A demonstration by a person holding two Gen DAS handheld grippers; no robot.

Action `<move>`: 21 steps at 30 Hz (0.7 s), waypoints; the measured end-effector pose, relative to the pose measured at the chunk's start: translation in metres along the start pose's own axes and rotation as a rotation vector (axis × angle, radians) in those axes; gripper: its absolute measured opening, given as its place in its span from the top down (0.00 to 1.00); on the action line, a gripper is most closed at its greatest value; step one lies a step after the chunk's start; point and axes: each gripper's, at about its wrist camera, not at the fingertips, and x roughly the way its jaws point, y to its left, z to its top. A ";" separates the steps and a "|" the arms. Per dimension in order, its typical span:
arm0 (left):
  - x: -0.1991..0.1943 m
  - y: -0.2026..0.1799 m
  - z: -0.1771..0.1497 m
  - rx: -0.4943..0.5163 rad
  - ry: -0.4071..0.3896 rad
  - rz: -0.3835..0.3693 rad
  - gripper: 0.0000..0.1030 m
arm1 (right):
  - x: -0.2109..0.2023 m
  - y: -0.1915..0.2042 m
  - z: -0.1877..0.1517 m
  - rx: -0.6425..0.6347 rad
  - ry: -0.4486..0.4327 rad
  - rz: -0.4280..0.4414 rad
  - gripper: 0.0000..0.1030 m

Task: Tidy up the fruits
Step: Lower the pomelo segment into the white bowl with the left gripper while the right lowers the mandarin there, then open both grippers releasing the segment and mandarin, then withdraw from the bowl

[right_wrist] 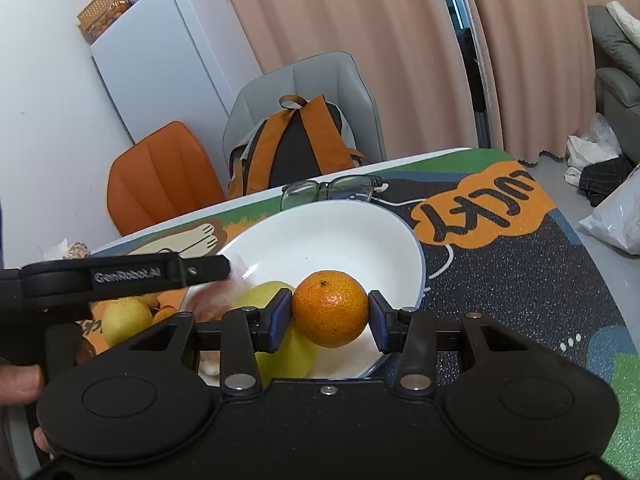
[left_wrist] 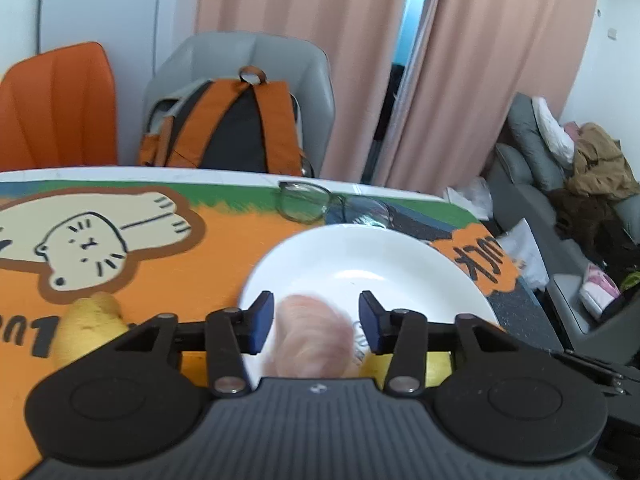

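Observation:
A white plate sits on the orange cartoon mat; it also shows in the right wrist view. My left gripper is open over the plate's near rim, with a blurred pink fruit between its wide-apart fingers, not touching them. A yellow pear lies to its left on the mat. My right gripper is shut on an orange mandarin, held just above the plate's near edge. A yellow-green fruit lies in the plate beside it. The left gripper's body shows at the left.
Eyeglasses lie behind the plate, also in the right wrist view. More yellow and orange fruits lie left of the plate. A grey chair with an orange backpack and an orange chair stand behind the table.

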 end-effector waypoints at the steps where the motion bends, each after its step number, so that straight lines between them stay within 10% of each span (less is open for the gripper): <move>1: -0.004 0.002 0.000 -0.004 -0.009 -0.001 0.48 | 0.000 0.000 -0.001 0.001 0.001 -0.004 0.59; 21: -0.081 0.064 -0.032 -0.114 -0.043 0.068 0.29 | -0.020 0.016 -0.006 -0.005 -0.010 -0.059 0.55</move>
